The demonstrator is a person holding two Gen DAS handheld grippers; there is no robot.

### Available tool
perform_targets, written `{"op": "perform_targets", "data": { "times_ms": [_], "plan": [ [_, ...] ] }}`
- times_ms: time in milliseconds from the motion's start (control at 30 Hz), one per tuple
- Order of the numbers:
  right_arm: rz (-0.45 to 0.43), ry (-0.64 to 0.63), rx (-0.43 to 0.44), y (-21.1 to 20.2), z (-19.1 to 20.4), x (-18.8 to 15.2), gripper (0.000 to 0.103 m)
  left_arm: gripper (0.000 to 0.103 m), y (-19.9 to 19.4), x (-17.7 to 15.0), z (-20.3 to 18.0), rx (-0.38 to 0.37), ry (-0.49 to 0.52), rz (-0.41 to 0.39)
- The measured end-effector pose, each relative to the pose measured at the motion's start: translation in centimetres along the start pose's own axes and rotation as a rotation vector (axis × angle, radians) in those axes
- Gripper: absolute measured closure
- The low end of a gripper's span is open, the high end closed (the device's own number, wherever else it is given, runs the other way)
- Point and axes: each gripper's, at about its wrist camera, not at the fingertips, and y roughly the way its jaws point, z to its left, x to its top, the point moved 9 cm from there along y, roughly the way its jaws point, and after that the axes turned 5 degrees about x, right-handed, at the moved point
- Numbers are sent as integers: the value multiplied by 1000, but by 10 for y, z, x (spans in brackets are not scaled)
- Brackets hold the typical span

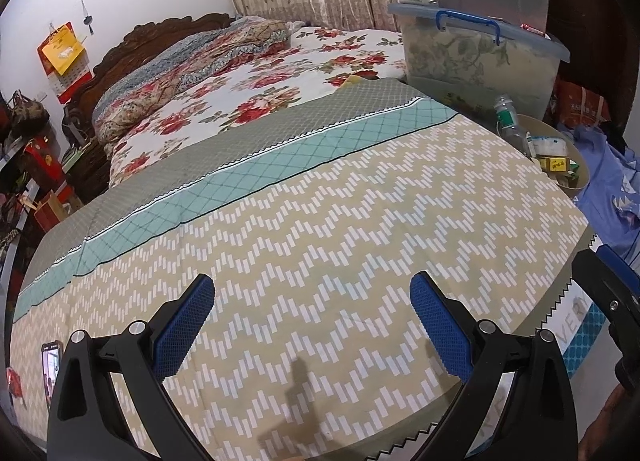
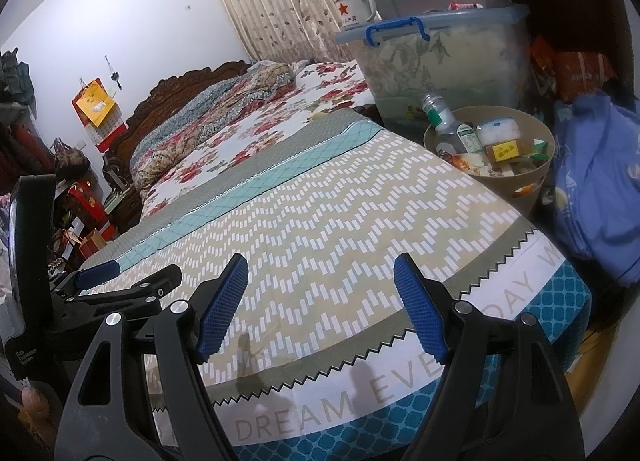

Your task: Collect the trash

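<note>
A beige trash basket (image 2: 534,197) stands on the floor at the bed's right side, also in the left wrist view (image 1: 580,185). In it lie a clear plastic bottle (image 2: 448,129) with a green label, a yellow box (image 2: 506,151) and other wrappers. My right gripper (image 2: 320,265) hovers open over the foot of the zigzag-patterned bed cover (image 2: 320,201), with nothing between its blue pads. To its left, my left gripper (image 2: 132,275) is also open and holds nothing; its own view (image 1: 312,281) shows only the cover (image 1: 320,221) beneath it.
A clear storage box (image 2: 440,61) with a blue handle stands behind the basket, with a white star mug (image 2: 354,11) on its lid. Blue fabric (image 2: 592,181) is piled to the right. A phone (image 1: 52,369) lies on the cover at the left. Bags crowd the far left.
</note>
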Motion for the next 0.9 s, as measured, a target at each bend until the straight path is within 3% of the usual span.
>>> {"op": "perform_targets", "data": {
  "times_ms": [400,700,900],
  "plan": [
    [2,-6,0,-1,2,0,27,9,-3,3,7,50,-24,-16],
    [0,-19,-7,-1,7,2,27,9,-2,0,-2,67,53,-10],
    [2,-11,-6,-1,5,1,27,9,-6,0,-2,63,52,-26]
  ]
}}
